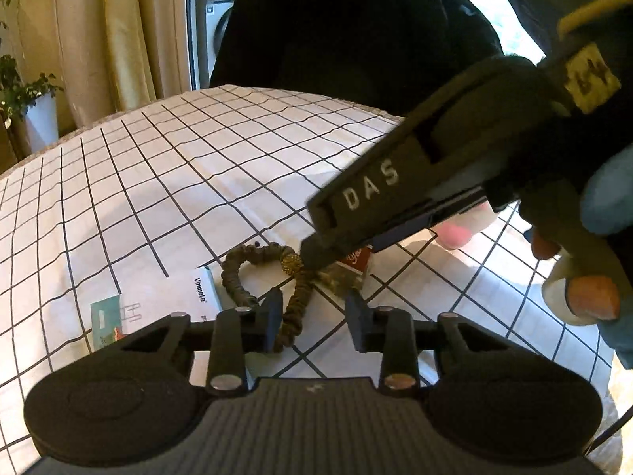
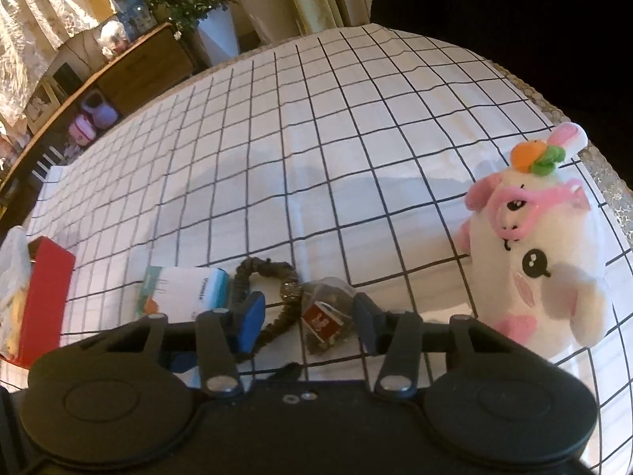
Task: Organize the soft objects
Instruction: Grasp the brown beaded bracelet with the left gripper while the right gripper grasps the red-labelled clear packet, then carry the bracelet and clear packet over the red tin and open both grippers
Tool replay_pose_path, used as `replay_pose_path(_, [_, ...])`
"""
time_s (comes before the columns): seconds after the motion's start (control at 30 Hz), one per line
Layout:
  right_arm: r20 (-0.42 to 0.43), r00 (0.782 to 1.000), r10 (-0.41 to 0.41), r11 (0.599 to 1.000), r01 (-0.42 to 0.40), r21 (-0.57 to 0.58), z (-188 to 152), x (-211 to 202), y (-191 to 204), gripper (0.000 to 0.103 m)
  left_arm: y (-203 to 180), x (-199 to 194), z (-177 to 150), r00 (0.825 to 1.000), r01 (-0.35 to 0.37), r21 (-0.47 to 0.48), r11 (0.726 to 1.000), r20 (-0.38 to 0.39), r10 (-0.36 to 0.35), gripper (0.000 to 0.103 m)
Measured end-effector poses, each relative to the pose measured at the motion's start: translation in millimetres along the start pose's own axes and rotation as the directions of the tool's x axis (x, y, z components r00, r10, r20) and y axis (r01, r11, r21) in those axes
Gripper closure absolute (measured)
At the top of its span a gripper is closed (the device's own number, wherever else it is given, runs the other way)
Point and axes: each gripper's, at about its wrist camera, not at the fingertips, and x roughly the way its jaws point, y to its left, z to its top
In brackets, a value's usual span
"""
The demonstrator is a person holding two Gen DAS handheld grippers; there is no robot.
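While both grippers crowd same spot, snag risk: right gripper (image 2: 306, 318) spread over clear tea sachet with red tag (image 2: 326, 318), touching olive braided fabric hair tie (image 2: 273, 301). Left gripper (image 1: 312, 316) spread, just near of tie; collision likely. White-pink plush toy (image 2: 542, 245) right, untouched.

Left hand-held gripper (image 1: 312, 318): matte black body, ribbed centre panel, two round side housings, silver screw heads on the linkage arms, black finger pads. Right hand-held gripper (image 2: 306, 318): same black build, blue pads on the fingers (image 2: 251, 318), two small silver fasteners at centre. Seen from the left wrist, its side carries white "DAS" lettering and a yellowish tag with dark print. Person's hand (image 1: 585, 277): light blue sleeve, orange-tinted fingertips.
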Motion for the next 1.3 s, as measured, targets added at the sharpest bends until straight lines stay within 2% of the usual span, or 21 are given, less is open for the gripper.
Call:
replay_pose_path(0.07, [-0.005,1.000,-0.005,1.000,0.005,0.000,0,3,-1,0.061,0,2,1,1.000,-0.004,0.005,1.000,-0.005,0.004,0.070])
replay_pose_path(0.2, [-0.012,1.000,-0.029,1.000,0.029,-0.010,-3,9,-3,0.068,1,8,-1,0.999,-0.001,-0.005,1.000,-0.034,0.001,0.082])
replay_pose_path(0.37, [-0.002,0.999,-0.051,0.999,0.051,-0.016,-4,11,-4,0.073,4,11,-2,0.999,-0.005,-0.011,1.000,-0.032,0.005,0.088])
replay_pose_path(0.43, [0.000,0.998,-0.059,0.998,0.059,-0.019,-4,11,-4,0.077,6,12,-2,0.999,-0.017,-0.013,1.000,-0.033,0.017,0.094])
replay_pose_path(0.6, [0.028,0.997,-0.071,0.997,0.071,-0.018,-5,6,-4,0.098,11,11,-2,0.999,-0.022,-0.042,0.999,-0.032,0.021,0.095])
replay_pose_path(0.97, [0.097,0.994,-0.045,0.997,0.051,-0.062,-15,-36,4,0.099,24,-11,12,1.000,0.030,-0.146,0.989,-0.003,-0.031,0.096])
replay_pose_path(1.3, [0.126,0.992,-0.018,0.994,0.031,-0.100,-41,-82,11,0.099,34,-55,25,0.995,0.096,-0.232,0.968,0.033,-0.091,0.096])
